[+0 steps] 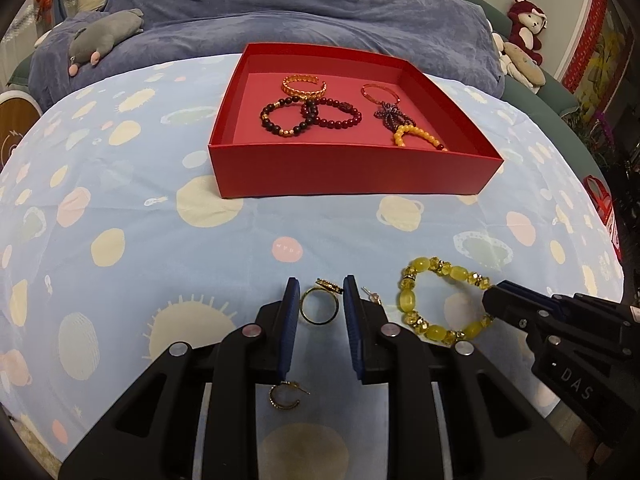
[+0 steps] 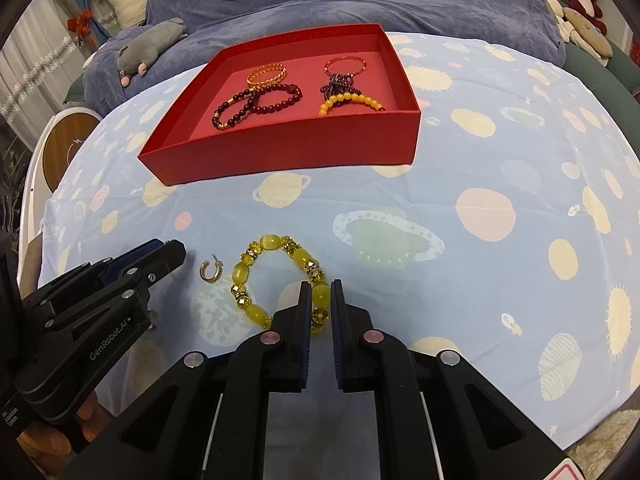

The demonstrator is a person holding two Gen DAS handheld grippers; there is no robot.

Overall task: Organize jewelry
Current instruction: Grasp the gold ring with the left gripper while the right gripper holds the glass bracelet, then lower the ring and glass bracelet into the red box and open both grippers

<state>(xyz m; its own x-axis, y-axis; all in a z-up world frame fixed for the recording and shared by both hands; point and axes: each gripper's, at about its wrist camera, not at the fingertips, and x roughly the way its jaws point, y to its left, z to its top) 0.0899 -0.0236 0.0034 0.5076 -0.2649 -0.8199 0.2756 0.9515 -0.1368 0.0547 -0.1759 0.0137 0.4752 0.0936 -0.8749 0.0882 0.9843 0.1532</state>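
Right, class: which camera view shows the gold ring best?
The left wrist view. The gold ring lies in plain sight on the cloth between the fingers of the left hand-held gripper, which is open around it. In the right wrist view the ring cannot be seen; the left hand-held gripper's body appears to hide it.

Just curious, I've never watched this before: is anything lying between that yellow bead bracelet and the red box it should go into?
Nothing visible does. Between the yellow bracelet and the red box lies only bare patterned cloth. The right hand-held gripper already straddles the bracelet's beads.
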